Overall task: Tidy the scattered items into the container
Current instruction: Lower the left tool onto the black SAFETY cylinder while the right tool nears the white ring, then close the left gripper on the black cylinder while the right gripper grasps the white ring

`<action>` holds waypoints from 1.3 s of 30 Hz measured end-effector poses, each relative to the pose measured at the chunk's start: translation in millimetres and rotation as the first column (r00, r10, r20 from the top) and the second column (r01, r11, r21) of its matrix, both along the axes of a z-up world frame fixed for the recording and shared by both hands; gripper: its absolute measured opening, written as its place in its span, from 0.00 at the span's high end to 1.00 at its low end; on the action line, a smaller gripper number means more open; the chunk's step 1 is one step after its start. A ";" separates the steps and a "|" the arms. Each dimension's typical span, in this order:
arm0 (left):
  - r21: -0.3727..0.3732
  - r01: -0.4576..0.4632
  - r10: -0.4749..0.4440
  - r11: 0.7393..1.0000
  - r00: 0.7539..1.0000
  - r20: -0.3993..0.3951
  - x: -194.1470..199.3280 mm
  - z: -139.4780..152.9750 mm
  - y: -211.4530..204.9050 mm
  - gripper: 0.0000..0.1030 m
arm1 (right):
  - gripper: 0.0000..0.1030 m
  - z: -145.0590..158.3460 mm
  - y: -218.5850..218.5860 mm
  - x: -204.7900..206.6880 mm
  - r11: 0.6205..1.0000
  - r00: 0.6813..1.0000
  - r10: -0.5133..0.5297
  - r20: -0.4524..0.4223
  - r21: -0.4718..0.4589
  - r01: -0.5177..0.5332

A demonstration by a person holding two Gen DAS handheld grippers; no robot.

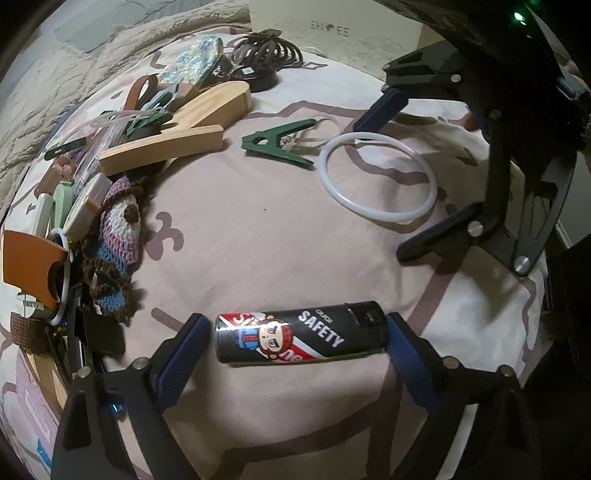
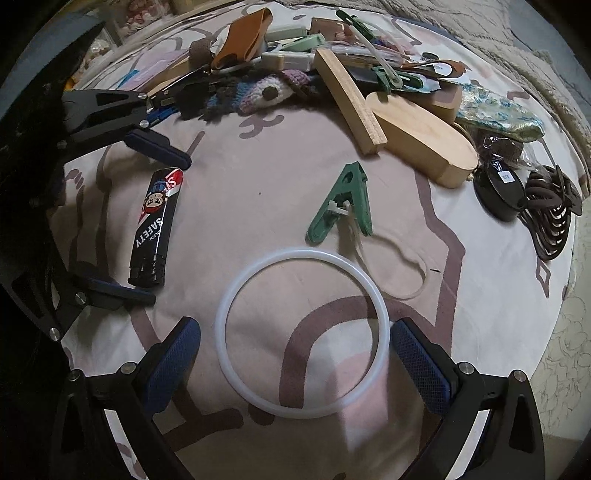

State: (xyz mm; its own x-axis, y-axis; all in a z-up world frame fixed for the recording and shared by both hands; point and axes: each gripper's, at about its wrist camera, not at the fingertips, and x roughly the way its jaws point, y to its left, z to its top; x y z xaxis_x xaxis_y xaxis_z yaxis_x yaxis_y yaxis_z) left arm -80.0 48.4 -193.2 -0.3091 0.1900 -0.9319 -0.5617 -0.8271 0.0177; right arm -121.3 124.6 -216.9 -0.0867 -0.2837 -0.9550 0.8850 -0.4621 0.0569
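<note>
A black lighter (image 1: 301, 339) with a cartoon figure and the word SAFETY lies flat on the patterned cloth (image 1: 258, 229). My left gripper (image 1: 295, 347) is open and straddles it lengthwise; one pad sits at each end, with a thin gap showing at the left end. In the right wrist view the same lighter (image 2: 155, 225) lies between those two fingers. My right gripper (image 2: 295, 350) is open around a white ring (image 2: 303, 332), whose right edge lies next to the right pad (image 2: 417, 358). Seen from the left wrist, the ring (image 1: 376, 177) sits under the right gripper (image 1: 406, 173).
A green clip (image 2: 343, 206) with a thin loop of cord lies just beyond the ring. Behind it is a pile: wooden pieces (image 2: 421, 147), a crocheted item (image 2: 266, 92), an orange strap (image 2: 240, 33), a brown hair claw (image 2: 550, 221). A box marked SHOES (image 1: 332, 29) stands at the back.
</note>
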 end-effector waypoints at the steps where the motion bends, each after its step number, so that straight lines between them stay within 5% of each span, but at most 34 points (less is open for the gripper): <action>1: 0.000 0.004 -0.004 1.000 1.000 0.000 0.4 -0.9 2.5 0.14 | 0.00 -0.2 -0.6 0.1 1.000 1.000 0.000 0.001 0.001 0.000; 5: 0.000 0.009 -0.009 1.000 1.000 0.006 6.1 1.1 2.9 0.18 | 0.02 -0.9 -1.5 2.5 1.000 1.000 0.009 -0.005 -0.002 -0.009; 9: -0.005 0.004 -0.004 1.000 1.000 0.009 6.4 1.5 4.4 0.18 | 0.18 3.5 0.2 3.7 1.000 1.000 0.014 -0.010 -0.027 -0.014; 17: 0.002 -0.021 0.021 1.000 1.000 0.003 7.7 5.1 4.1 0.18 | 0.18 15.7 19.5 -10.6 0.997 0.998 -0.055 -0.040 -0.053 0.053; 23: 0.002 -0.064 0.064 0.998 0.998 -0.015 -2.1 7.9 -0.1 0.18 | 0.18 31.7 -10.4 -14.3 0.994 0.994 -0.065 -0.084 -0.092 0.058; 29: 0.001 -0.129 0.129 0.992 0.991 -0.043 -9.0 14.1 -12.8 0.18 | 0.18 75.4 -23.2 -25.0 0.987 0.990 -0.068 -0.122 -0.154 0.049; 31: 0.008 -0.152 0.152 0.988 0.987 -0.058 -11.5 18.3 -17.8 0.18 | 0.18 91.1 11.0 -30.1 0.985 0.988 -0.077 -0.136 -0.164 0.055; 39: 0.060 -0.220 0.226 0.974 0.966 -0.128 -14.8 43.9 -29.2 0.18 | 0.18 115.9 11.3 -47.0 0.969 0.960 -0.187 -0.209 -0.201 0.145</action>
